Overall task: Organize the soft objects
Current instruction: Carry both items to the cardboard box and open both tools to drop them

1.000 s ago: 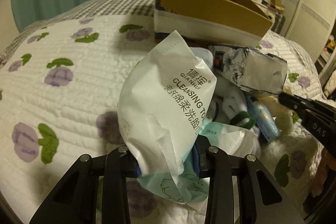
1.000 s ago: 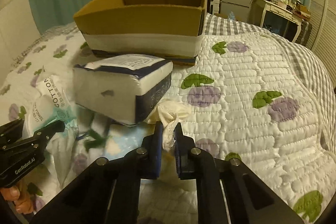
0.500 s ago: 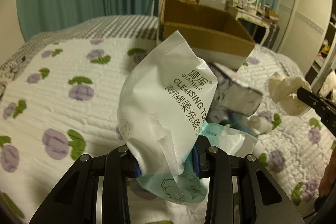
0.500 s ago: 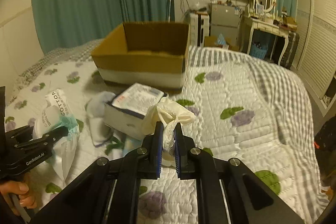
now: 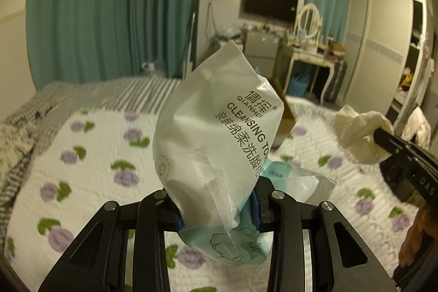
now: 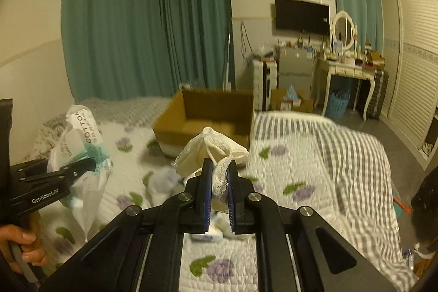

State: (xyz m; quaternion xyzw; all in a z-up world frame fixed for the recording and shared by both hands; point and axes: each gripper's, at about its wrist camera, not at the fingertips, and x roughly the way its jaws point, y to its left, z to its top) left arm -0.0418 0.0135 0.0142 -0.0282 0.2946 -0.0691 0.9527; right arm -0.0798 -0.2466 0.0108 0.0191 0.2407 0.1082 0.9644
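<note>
My left gripper (image 5: 217, 212) is shut on a white and teal pack of cleansing towels (image 5: 216, 138) and holds it up above the bed; the pack also shows in the right wrist view (image 6: 79, 144). My right gripper (image 6: 219, 182) is shut on a cream lace-trimmed cloth (image 6: 210, 152), raised above the quilt; the cloth also shows at the right of the left wrist view (image 5: 358, 136). An open cardboard box (image 6: 208, 116) stands on the bed ahead of the right gripper, mostly hidden behind the pack in the left wrist view.
The bed has a white quilt with purple flowers (image 6: 290, 177) and a grey striped blanket (image 6: 353, 152). A few soft items (image 6: 164, 182) lie blurred on the quilt below the right gripper. A dressing table (image 6: 347, 73), wardrobe and teal curtains stand beyond the bed.
Both grippers have risen well above the bed with their loads. The box and the pile of items now look smaller and lower in view.
</note>
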